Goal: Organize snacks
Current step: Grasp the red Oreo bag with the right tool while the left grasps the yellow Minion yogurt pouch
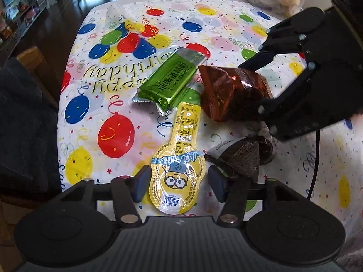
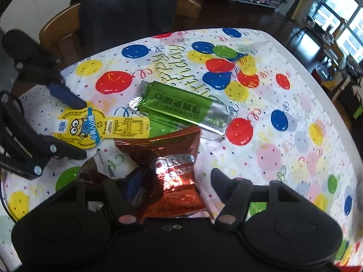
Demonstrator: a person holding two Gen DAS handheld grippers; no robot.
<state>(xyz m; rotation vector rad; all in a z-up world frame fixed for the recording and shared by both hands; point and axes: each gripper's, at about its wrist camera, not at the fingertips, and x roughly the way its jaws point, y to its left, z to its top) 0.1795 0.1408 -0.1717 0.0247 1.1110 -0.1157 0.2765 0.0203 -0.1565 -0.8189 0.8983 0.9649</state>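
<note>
Fingers, left gripper [image 1: 177, 182]: wide, straddling yellow minion pouch [image 1: 178, 176], bottom centre, ready to close.
Fingers, right gripper [image 2: 174, 182]: pinched red Oreo bag [image 2: 175, 176], probably to relocate it.
Green bar [image 1: 169, 80]: on counter [image 1: 226, 22], centre.

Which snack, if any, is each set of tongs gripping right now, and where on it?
Right tongs pinch the red Oreo pack across its crumpled middle. Left tongs are open, straddling the yellow Minion packet's round end without clamping it.

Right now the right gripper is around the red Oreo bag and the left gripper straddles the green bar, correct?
Not quite. The left gripper straddles the yellow Minion pouch, not the green bar, as the left wrist view shows. The right gripper is around the red Oreo bag.
</note>
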